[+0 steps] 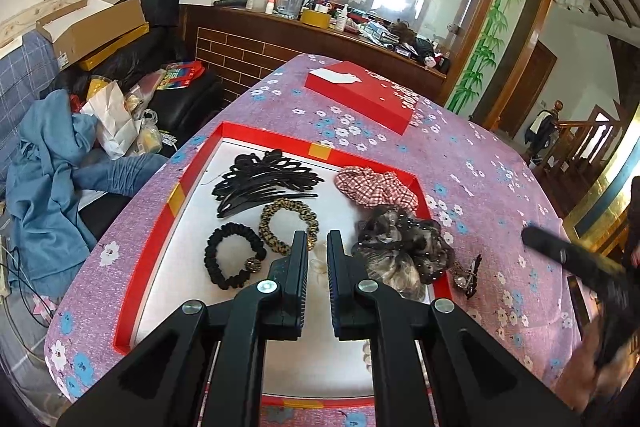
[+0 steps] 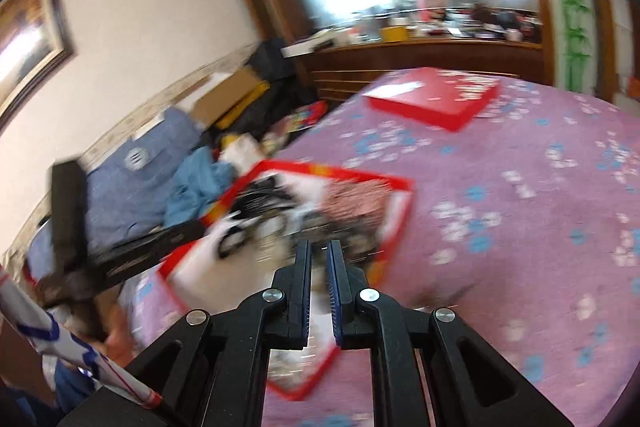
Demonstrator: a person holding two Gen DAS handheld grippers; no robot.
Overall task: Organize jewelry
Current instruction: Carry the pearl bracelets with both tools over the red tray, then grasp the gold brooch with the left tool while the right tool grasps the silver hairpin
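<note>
Our left gripper [image 1: 318, 247] hovers over the near part of the red tray [image 1: 148, 259], jaws narrow and holding nothing; our right gripper [image 2: 319, 255] looks the same, though its view is blurred. Just outside the tray's right edge lies a small hair clip [image 1: 468, 277]: stiff, light, best pinched across its body. Inside the tray, the black scrunchie [image 1: 234, 255] and leopard hair tie [image 1: 288, 225] are soft and springy. Beyond them sit the black claw clips [image 1: 264, 181], rigid and probably brittle.
</note>
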